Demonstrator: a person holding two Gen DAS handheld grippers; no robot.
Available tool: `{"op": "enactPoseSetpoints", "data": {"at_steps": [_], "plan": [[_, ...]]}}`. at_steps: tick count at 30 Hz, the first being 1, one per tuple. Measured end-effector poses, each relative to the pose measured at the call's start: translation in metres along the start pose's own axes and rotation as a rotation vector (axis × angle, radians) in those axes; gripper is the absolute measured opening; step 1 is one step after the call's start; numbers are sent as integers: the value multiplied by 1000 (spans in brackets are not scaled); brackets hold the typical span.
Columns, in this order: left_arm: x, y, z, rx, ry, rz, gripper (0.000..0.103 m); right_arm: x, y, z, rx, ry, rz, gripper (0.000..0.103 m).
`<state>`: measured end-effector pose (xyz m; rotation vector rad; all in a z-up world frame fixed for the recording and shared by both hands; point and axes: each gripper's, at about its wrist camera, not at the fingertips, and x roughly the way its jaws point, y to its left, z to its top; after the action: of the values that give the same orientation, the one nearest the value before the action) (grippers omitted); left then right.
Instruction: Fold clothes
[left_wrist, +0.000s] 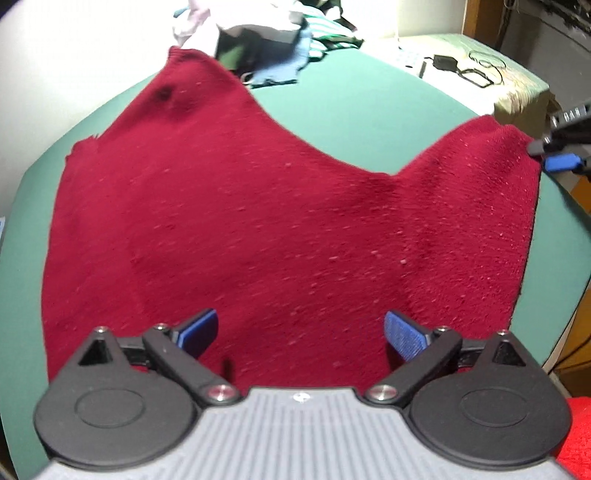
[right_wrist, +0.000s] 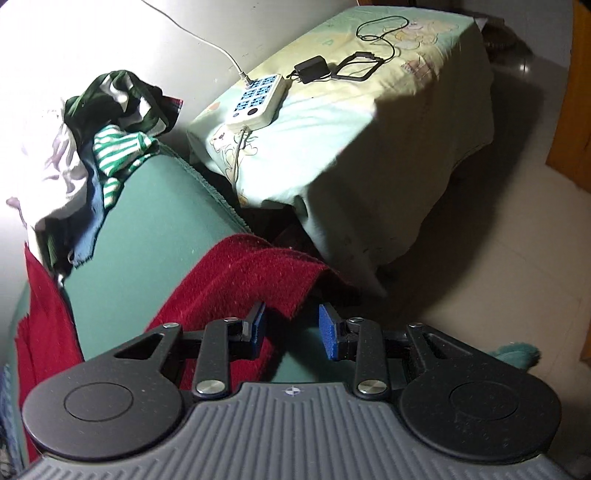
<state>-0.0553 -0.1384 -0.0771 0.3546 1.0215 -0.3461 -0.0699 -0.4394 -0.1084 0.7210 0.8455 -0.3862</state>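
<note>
Green cloth covers one work table (left_wrist: 354, 110), with one side stand (right_wrist: 369, 155) draped in pale printed fabric beside it. One dark red knit sweater (left_wrist: 258, 221) lies spread across the table. One pile of unfolded clothes (right_wrist: 92, 147) sits at the far edge. Left gripper (left_wrist: 299, 332) hovers above the sweater, jaws spread wide, empty. Right gripper (right_wrist: 291, 328) stands partly spread, the sweater's corner lying loose between its pads.

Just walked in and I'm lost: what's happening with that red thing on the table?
A person is folding a red sweater spread on the green table. The left tongs hover open above its near edge, holding nothing. The right tongs stand open at its far corner by the table's edge. A clothes pile waits behind.
</note>
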Motion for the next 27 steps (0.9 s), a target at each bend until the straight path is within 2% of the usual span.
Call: {"op": "enactPoseSetpoints", "data": {"at_steps": [5, 6, 7, 9, 15, 18, 22, 25, 27], "plan": [[12, -13, 11, -3, 24, 18, 98, 11, 2, 10, -13, -18, 37, 33], [13, -14, 13, -8, 27, 23, 98, 12, 3, 12, -27, -28, 37, 30], [13, -15, 14, -16, 30, 26, 99, 11, 6, 12, -48, -43, 33, 20], [14, -15, 15, -28, 34, 28, 99, 8, 12, 12, -126, -84, 11, 10], [15, -8, 17, -62, 37, 48, 100, -11, 32, 6, -316, -192, 17, 7], [9, 5, 19, -94, 15, 67, 100, -28, 56, -1, -438, -258, 55, 7], [0, 30, 21, -161, -6, 92, 100, -47, 96, -27, -665, -341, 132, 7], [-8, 50, 20, -210, -21, 112, 100, -54, 124, -58, -848, -365, 213, 7], [-14, 63, 18, -241, -29, 124, 100, -56, 140, -82, -968, -350, 275, 7]]}}
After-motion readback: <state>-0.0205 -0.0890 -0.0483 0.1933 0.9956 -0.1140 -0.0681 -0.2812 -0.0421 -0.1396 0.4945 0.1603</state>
